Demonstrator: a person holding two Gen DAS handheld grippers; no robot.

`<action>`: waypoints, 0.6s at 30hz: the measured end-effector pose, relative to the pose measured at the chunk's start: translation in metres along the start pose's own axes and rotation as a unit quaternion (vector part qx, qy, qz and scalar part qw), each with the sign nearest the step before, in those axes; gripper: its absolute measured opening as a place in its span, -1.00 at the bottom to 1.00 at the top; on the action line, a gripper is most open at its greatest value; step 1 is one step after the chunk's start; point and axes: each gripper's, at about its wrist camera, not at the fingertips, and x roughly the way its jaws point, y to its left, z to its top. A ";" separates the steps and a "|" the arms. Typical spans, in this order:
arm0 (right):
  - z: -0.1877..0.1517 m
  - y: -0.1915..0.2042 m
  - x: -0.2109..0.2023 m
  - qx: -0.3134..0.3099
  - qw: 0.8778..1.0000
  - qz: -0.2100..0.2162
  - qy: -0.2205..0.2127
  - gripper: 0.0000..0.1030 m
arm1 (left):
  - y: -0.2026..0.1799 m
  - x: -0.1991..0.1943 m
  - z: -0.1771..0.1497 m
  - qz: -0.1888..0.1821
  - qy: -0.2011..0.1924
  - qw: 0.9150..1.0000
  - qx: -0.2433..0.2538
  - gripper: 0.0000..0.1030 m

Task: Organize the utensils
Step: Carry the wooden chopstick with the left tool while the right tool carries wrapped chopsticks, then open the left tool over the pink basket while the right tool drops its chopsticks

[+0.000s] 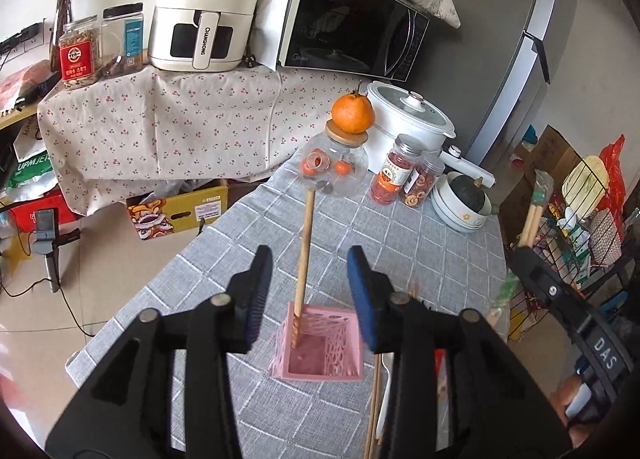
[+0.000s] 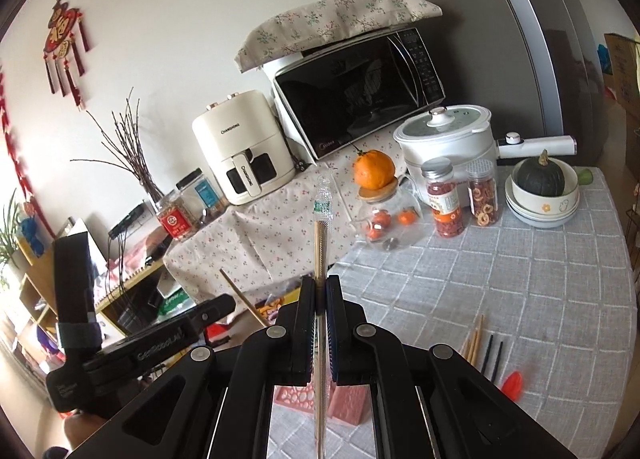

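Note:
A pink square holder (image 1: 318,343) stands on the grey checked tablecloth, with one wooden chopstick (image 1: 305,247) leaning in its far left corner. My left gripper (image 1: 308,283) is open just above the holder, its jaws on either side of the chopstick without touching it. My right gripper (image 2: 320,291) is shut on plastic-wrapped chopsticks (image 2: 321,243), held upright above the pink holder (image 2: 344,405). More chopsticks (image 2: 474,341) and an orange spoon (image 2: 512,383) lie on the cloth at the right. Loose chopsticks (image 1: 375,399) and a white spoon also lie beside the holder in the left wrist view.
At the table's far end stand a glass jar with an orange on its lid (image 1: 336,167), two spice jars (image 1: 394,175), a white pot (image 1: 408,119) and stacked bowls with a squash (image 1: 464,199). A wire rack (image 1: 580,227) is to the right. Microwave (image 2: 360,91) and air fryer (image 2: 240,147) are behind.

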 end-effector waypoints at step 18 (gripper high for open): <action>-0.017 0.006 0.076 0.033 0.995 -0.082 -0.054 -0.88 | 0.029 0.007 -0.014 0.104 0.086 0.991 0.008 0.36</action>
